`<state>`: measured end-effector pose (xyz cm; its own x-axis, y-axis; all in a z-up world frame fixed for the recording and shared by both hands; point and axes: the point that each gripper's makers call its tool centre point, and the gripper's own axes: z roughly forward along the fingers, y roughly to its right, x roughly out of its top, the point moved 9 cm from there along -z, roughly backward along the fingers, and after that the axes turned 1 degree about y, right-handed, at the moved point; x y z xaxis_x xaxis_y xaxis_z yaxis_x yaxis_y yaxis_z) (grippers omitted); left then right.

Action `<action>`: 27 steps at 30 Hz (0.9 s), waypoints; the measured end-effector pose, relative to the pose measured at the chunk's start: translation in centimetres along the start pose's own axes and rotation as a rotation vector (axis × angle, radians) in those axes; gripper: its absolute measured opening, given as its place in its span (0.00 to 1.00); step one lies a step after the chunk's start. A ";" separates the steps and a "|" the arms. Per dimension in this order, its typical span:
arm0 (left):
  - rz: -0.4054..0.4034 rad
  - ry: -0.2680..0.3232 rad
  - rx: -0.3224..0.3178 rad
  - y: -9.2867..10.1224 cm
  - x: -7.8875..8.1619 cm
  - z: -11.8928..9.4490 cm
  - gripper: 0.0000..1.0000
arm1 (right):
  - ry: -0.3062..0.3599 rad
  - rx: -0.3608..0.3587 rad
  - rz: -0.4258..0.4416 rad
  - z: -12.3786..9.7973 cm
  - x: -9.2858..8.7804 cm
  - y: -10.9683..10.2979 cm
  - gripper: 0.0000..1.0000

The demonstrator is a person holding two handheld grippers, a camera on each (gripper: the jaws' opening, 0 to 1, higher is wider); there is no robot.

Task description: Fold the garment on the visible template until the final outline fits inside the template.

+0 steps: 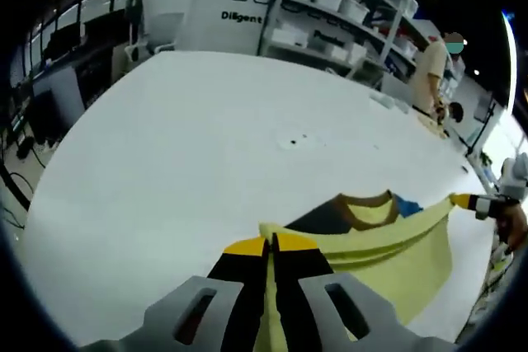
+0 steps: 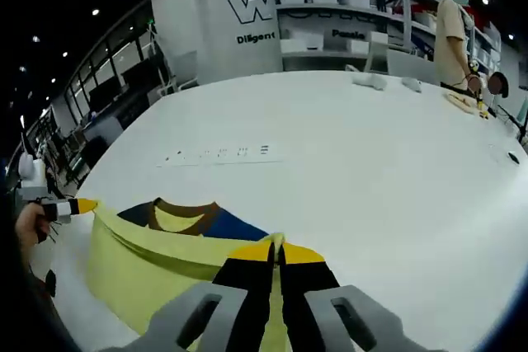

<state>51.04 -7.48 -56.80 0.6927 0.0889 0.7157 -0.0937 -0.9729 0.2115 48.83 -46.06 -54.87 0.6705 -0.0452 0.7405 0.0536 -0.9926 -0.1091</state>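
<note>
Both claws grip the yellow shirt's edge: left claw [image 1: 270, 243] and right claw [image 2: 278, 248], clenched at lower centre of their views. The shirt [image 2: 157, 257] hangs stretched between them above the white worktop [image 2: 371, 162].

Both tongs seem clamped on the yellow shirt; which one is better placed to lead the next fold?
Neither clearly: the left tongs and right tongs are each shut on an edge of the yellow shirt, stretched between them above the white table. Probably both should move together.
</note>
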 end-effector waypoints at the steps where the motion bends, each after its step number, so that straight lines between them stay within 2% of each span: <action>1: -0.004 -0.004 0.005 -0.1 -0.1 0.3 0.00 | -0.001 -0.002 -0.001 0.2 0.0 0.0 0.00; 5: -0.012 -0.008 0.008 -0.3 -0.5 1.2 0.00 | -0.017 -0.015 -0.009 1.7 -0.2 0.3 0.00; 12: 0.022 -0.015 0.021 -0.6 -1.0 2.7 0.00 | -0.050 -0.015 -0.082 3.7 -1.3 0.9 0.00; 17: 0.048 -0.030 0.032 -0.7 -1.7 3.3 0.01 | -0.071 0.014 -0.113 4.3 -2.0 1.3 0.00; 19: 0.054 -0.030 0.040 -0.7 -2.2 3.3 0.01 | -0.131 0.062 -0.166 4.5 -2.5 1.5 0.00; 21: 0.101 -0.017 0.028 -0.7 -2.2 3.3 0.01 | -0.143 0.088 -0.194 4.6 -2.6 1.5 0.00; 23: 0.146 -0.031 0.003 -0.7 -2.0 3.1 0.01 | -0.143 0.105 -0.228 4.5 -2.6 1.5 0.00; 25: 0.209 -0.062 -0.011 -0.8 -1.7 2.6 0.02 | -0.113 0.134 -0.264 4.1 -2.3 1.5 0.00; 26: 0.239 -0.051 -0.014 -0.8 -1.4 2.4 0.03 | -0.112 0.144 -0.277 3.9 -2.3 1.5 0.02; 27: 0.283 -0.038 -0.021 -0.8 -1.1 2.2 0.05 | -0.107 0.170 -0.315 3.6 -2.2 1.6 0.09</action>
<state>51.95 -7.21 -59.21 0.6635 -0.1941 0.7226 -0.3014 -0.9533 0.0207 50.08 -47.10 -59.01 0.6742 0.2808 0.6830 0.3860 -0.9225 -0.0018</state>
